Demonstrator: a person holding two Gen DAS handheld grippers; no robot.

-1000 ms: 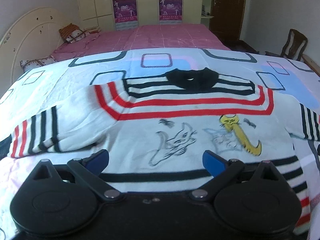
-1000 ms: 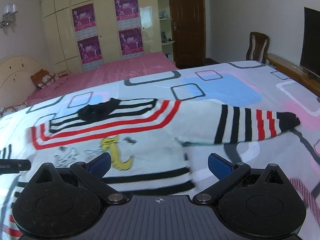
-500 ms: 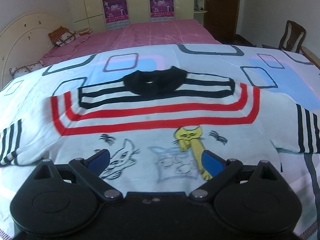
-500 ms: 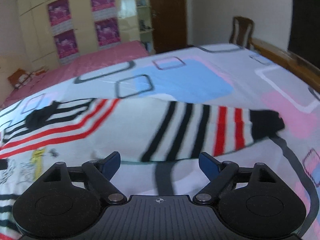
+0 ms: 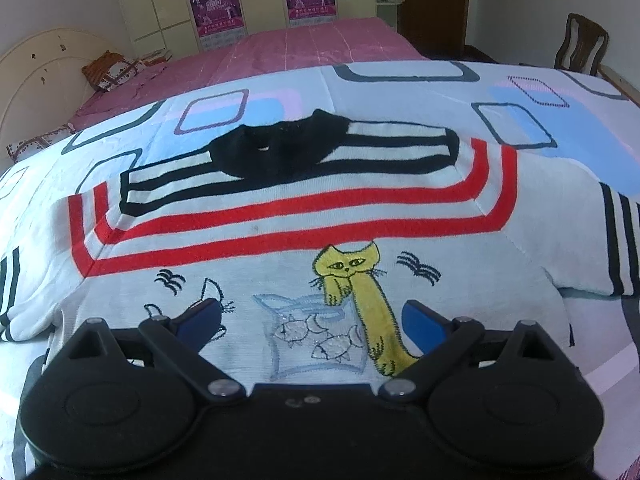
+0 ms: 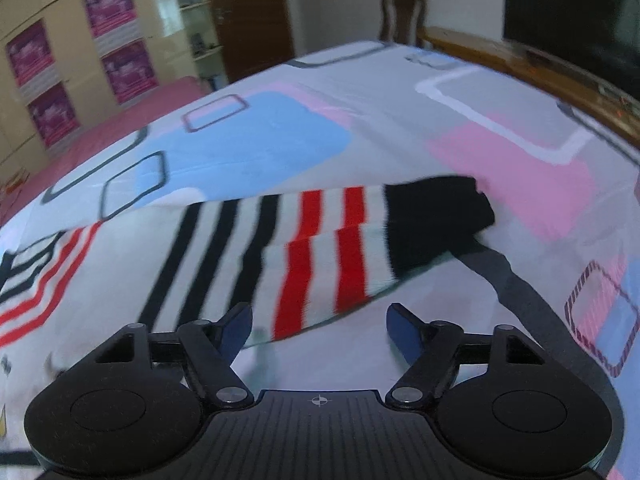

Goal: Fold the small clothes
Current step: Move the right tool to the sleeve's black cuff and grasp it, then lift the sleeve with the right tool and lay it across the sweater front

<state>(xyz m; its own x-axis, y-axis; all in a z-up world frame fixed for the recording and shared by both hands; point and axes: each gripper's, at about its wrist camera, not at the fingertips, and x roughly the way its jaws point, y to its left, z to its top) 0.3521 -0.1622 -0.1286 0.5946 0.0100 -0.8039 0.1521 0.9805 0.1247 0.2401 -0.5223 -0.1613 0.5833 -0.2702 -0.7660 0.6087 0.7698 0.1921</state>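
Note:
A small white sweater (image 5: 304, 240) with red and black stripes, a black collar and a yellow cat picture lies flat, front up, on the bed. My left gripper (image 5: 312, 320) is open and empty, low over the sweater's chest, with the cat picture between its fingers. In the right wrist view the sweater's right sleeve (image 6: 320, 248) lies stretched out with its black cuff (image 6: 432, 220) at the right. My right gripper (image 6: 320, 324) is open and empty, just in front of the sleeve's striped part.
The bed cover (image 6: 248, 140) is white with blue and pink blocks. A pink bed (image 5: 300, 48) and a wardrobe stand behind. A wooden footboard (image 6: 520, 64) and a chair (image 6: 400, 12) are at the right. A dark strap (image 6: 516, 292) lies under the cuff.
My left gripper has moved forward over the sweater's body, from the hem to the cat picture. My right gripper has swung right and closer to the outstretched sleeve.

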